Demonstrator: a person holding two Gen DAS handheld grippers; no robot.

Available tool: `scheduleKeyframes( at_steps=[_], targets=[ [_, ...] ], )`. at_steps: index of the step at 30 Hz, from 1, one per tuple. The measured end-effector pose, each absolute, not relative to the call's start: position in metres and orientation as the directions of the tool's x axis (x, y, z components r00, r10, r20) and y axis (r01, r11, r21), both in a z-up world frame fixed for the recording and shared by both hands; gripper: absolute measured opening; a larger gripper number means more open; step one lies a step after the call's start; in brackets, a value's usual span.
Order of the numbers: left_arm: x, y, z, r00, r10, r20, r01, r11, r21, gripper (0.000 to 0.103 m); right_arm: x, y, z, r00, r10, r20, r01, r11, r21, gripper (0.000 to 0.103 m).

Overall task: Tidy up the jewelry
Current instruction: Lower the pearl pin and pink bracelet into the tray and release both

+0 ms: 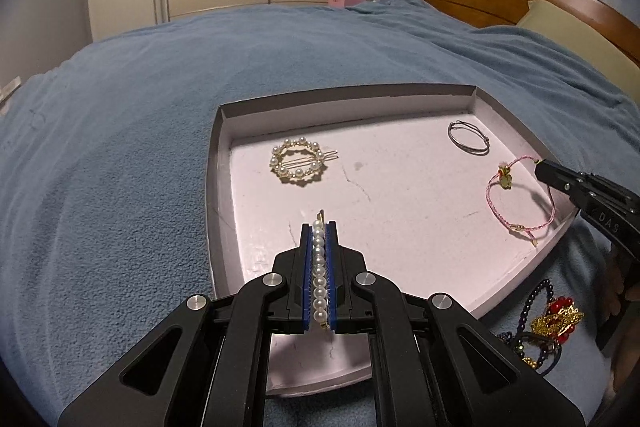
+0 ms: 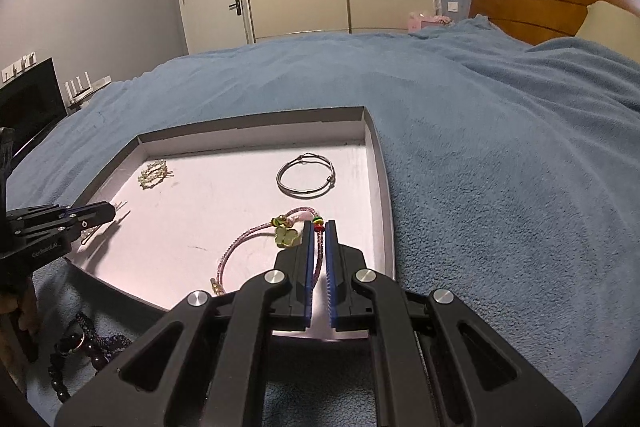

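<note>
Currently, partway through, by the look of it. Shallow grey-walled cardboard tray with pale pink floor [image 1: 224, 115], on the blue blanket [image 1: 120, 147].

Laid in tray, two: round pearl-and-gold hair clip [image 1: 298, 163], far left corner; thin grey metal bangle [image 1: 468, 138], far right corner.

In hand over tray, two: straight pearl bar clip [image 1: 319, 267], clamped lengthwise in the left gripper [image 1: 319, 227], near the left edge; pink cord bracelet with green charm [image 2: 260, 239], its cord pinched in the nearly shut right gripper [image 2: 319, 227], right edge.

Left outside, near edge: one tangled heap of dark, red and gold beads [image 1: 548, 323], count unclear.
</note>
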State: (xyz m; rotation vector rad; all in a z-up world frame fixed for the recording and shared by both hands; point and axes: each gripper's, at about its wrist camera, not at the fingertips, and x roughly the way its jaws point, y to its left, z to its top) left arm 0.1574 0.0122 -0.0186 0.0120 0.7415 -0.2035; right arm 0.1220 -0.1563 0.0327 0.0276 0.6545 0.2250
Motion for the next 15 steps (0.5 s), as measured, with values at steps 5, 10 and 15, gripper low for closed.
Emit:
scheduleKeyframes(
  at_steps=[5,10,15],
  targets=[
    [0.1577,0.0132,-0.0194,0.717,-0.183,-0.673,0.188,0.98,-0.066,0.007,0.123,-0.1552,0.0305,0.763,0.218,-0.609,-0.205,0.974,0.091,0.005],
    [0.1576,0.0172,-0.0191,0.716,-0.19,-0.671,0.19,0.979,-0.073,0.007,0.1238,-0.1552,0.0307,0.761,0.223,-0.609,-0.208,0.973,0.096,0.007],
    [0.1558,0.0173,-0.0175,0.721,-0.19,-0.666,0.194,0.979,-0.068,0.011,0.1227,-0.153,0.0318,0.762,0.236,-0.603,-0.224,0.97,0.096,0.015]
  ],
)
